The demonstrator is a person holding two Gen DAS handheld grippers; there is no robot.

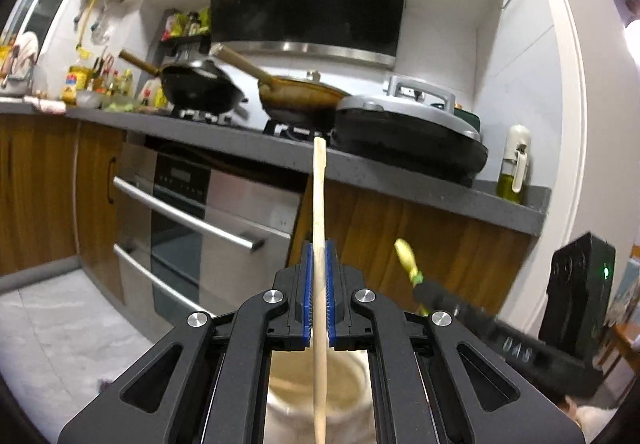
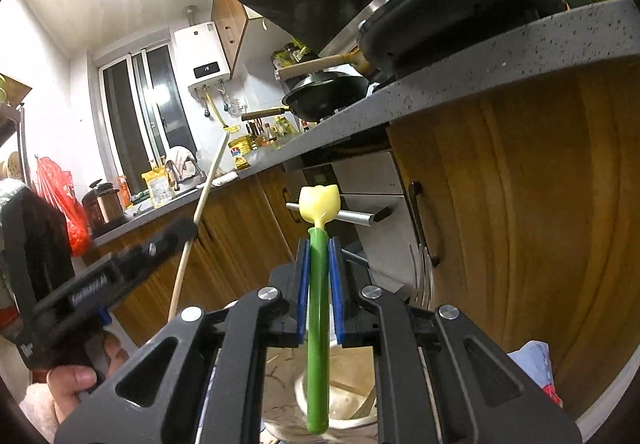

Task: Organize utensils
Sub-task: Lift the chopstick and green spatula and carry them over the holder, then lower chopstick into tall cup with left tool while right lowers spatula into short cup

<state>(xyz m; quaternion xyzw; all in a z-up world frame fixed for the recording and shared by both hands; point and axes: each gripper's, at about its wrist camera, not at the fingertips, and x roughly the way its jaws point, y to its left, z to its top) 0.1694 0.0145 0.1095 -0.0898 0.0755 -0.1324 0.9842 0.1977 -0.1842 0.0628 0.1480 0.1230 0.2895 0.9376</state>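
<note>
Left gripper [image 1: 319,264] is clamped tight on a thin wooden stick [image 1: 319,203], probably a chopstick or a spoon handle, which pokes up and forward toward the grey table [image 1: 280,151] edge by the stove. Right gripper [image 2: 319,264] is squeezed onto a green utensil handle [image 2: 319,304] topped with a yellow tulip-shaped end [image 2: 319,201]. Both utensils are held up in the air over a pale ceramic jar [image 2: 344,416] just below the grippers, in front of the wooden cabinets [image 2: 520,203].
</note>
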